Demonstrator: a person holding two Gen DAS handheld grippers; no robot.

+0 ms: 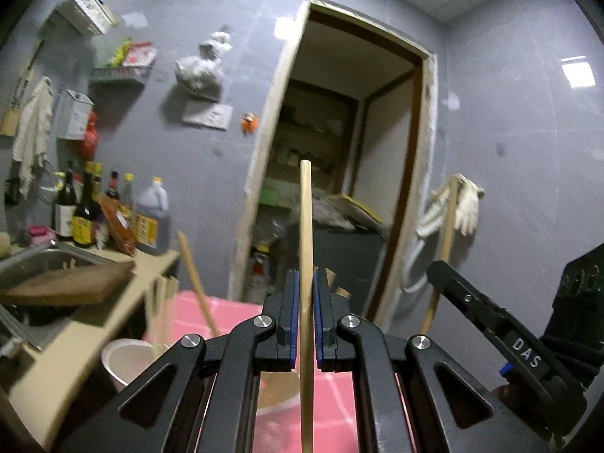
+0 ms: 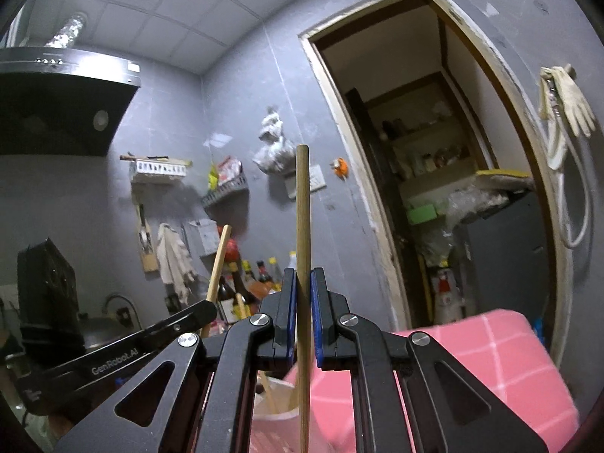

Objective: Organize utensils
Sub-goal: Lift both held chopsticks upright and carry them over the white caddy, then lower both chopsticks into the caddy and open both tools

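My left gripper is shut on a pale wooden chopstick that stands upright between its blue pads. My right gripper is shut on a darker wooden chopstick, also upright. Both are held above a pink checked surface. A white cup with several chopsticks in it stands at the lower left of the left wrist view; a cup rim with sticks shows below my right gripper. The right gripper's body shows at the right of the left wrist view; the left gripper's body shows at the left of the right wrist view.
A counter with a sink, a wooden board and sauce bottles lies to the left. A range hood hangs at the upper left. An open doorway is ahead. Gloves hang on the right wall.
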